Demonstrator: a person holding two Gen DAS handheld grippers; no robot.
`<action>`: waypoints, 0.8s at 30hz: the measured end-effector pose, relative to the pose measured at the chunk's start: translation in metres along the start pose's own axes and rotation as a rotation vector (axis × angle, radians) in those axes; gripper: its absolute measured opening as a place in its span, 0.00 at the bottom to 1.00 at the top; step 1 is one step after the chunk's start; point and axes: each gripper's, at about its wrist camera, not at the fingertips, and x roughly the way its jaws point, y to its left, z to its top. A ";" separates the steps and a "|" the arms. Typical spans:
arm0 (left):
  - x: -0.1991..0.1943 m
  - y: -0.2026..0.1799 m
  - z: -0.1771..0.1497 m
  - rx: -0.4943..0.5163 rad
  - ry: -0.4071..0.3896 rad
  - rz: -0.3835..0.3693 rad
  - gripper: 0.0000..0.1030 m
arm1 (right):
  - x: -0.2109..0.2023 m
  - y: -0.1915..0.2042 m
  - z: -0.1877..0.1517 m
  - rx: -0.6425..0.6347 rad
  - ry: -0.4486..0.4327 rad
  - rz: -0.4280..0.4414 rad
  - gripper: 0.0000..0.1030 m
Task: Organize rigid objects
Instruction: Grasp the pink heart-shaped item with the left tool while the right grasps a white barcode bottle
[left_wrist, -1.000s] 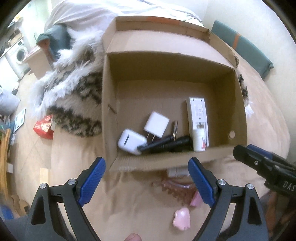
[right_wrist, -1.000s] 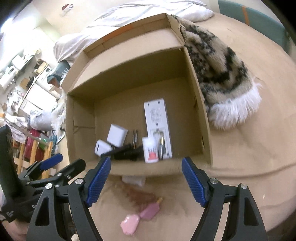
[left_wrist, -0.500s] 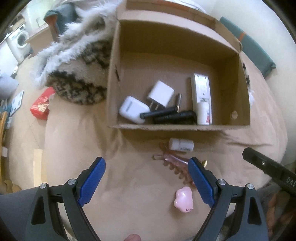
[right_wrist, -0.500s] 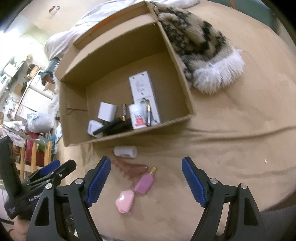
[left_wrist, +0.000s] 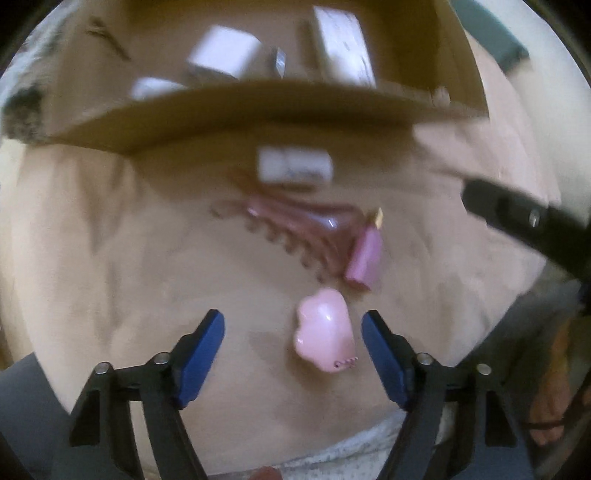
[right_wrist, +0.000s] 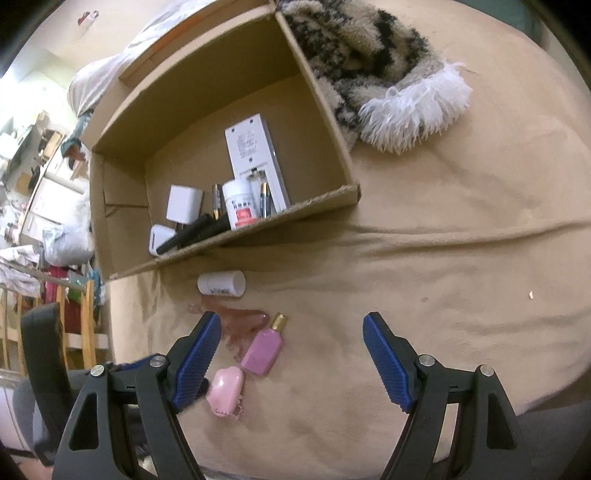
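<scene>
A pink paw-shaped case (left_wrist: 323, 332) (right_wrist: 225, 391) lies on the beige bed sheet. My left gripper (left_wrist: 291, 328) points down over it, jaws closing. The case sits between the blue pads, nearer the right one, and neither pad presses on it. Beyond it lie a pink perfume bottle (left_wrist: 364, 258) (right_wrist: 264, 349), a brownish claw clip (left_wrist: 303, 225) (right_wrist: 240, 321) and a white bottle (left_wrist: 293, 168) (right_wrist: 221, 283) on its side. The cardboard box (left_wrist: 258, 110) (right_wrist: 325, 195) stands behind them. My right gripper (right_wrist: 291, 332) hovers open above the sheet, holding nothing.
Inside the box lie a white remote (right_wrist: 255, 158), a white charger (right_wrist: 183, 204), a white pill bottle (right_wrist: 240, 208) and black sticks. A furry patterned blanket (right_wrist: 388, 74) lies right of the box. A dark chair (right_wrist: 40, 350) stands off the bed's left edge.
My left gripper has dropped and tipped down close over the pink paw case, its jaws narrower than before. My right gripper has sunk a little toward the loose items.
</scene>
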 end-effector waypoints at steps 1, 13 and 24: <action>0.006 -0.005 0.000 0.014 0.011 0.009 0.60 | 0.002 0.001 0.000 -0.003 0.006 0.000 0.81; 0.003 0.007 -0.006 -0.024 0.011 0.046 0.32 | 0.024 0.003 0.003 0.026 0.097 0.059 0.81; -0.080 0.079 -0.015 -0.236 -0.190 0.144 0.32 | 0.066 0.062 0.026 0.022 0.142 0.080 0.81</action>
